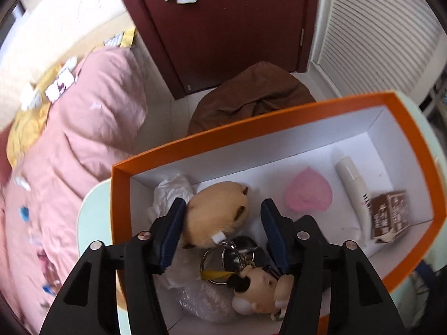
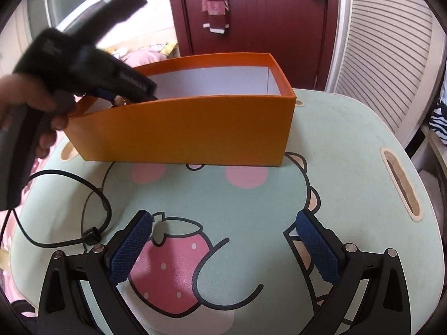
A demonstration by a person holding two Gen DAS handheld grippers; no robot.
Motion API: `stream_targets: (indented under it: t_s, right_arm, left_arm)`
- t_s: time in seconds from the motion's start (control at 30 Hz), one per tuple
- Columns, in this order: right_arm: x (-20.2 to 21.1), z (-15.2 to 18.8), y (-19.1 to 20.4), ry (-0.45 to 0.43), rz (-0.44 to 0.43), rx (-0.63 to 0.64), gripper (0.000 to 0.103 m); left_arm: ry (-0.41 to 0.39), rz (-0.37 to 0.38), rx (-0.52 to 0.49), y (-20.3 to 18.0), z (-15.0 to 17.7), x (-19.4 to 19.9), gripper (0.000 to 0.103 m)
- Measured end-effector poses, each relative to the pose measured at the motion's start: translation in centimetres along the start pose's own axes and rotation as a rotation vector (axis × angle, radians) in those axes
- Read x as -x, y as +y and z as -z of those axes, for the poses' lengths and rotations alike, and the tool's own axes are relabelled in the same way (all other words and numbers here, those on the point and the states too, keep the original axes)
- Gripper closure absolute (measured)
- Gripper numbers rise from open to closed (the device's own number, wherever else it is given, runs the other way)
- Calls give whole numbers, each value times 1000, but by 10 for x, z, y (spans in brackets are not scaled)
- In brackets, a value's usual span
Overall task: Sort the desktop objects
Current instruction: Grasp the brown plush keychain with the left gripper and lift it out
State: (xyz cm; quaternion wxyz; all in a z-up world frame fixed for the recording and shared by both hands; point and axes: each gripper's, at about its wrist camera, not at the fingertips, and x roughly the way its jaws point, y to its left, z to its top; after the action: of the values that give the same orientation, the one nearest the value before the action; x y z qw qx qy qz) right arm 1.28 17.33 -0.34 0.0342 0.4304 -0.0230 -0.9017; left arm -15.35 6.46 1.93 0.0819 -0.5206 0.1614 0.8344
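Orange cardboard with a white lining makes up the open box [image 1: 279, 117] on the mint-green cartoon-printed surface [image 2: 335, 145], and the left claw [image 1: 222, 230] hangs inside it, spread wide and holding nothing, over a tan plush toy [image 1: 216, 209], silver key rings [image 1: 232, 254] and a small figurine [image 1: 262, 284]. Judged from this, the step is a drop-off just finished, so the next move calls for lifting clear. Further right lie a pink peach-shaped piece [image 1: 308, 192], a white tube [image 1: 353, 184] and a brown carton [image 1: 389, 216] with unreadable print, while the right claw [image 2: 225, 247] waits wide and empty.

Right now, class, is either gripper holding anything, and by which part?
Nothing is held: the left gripper is open over the orange box, and the right gripper is open too.
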Motion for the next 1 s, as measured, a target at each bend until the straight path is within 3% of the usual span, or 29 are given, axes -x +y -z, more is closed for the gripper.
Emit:
stream_targets:
  t_s: [0.03,0.07,0.17,0.27,0.4,0.57,0.7,0.77,0.83,0.9,1.0]
  right_arm:
    - [0,0,0,-1,-1,-1,0]
    - [-1,1,0,-2,-3,-2,0]
    - [0,5,-3,-7,-10,-6,0]
    - [-2,3,-2,-7,-16,-7,0]
    - [1,0,0,-9,-48,16,0]
    - [21,-10,6,-44,-83,100,0]
    - [40,-26,8,-63,-139,140,5]
    - [50,-46,6,-66,-189,130,14]
    - [53,-75,5,-65,-209,127,16]
    - [47,-103,15,-61,-203,146,17]
    - [18,-145,30,15,-164,228,30]
  left_arm:
    - [-10,-13,-11,0,2,1,60]
    - [-23,-5,-8,4,3,3,64]
    - [-79,84,40,21,7,15,64]
    - [-176,89,73,33,11,39,64]
    - [-273,197,150,53,24,83,64]
    - [-349,280,205,71,58,123,64]
    - [-348,295,254,77,95,129,64]
    - [-314,303,263,69,115,124,64]
    - [-276,313,272,64,127,113,64]
    - [-245,321,284,58,136,100,64]
    - [-216,319,326,53,148,82,64]
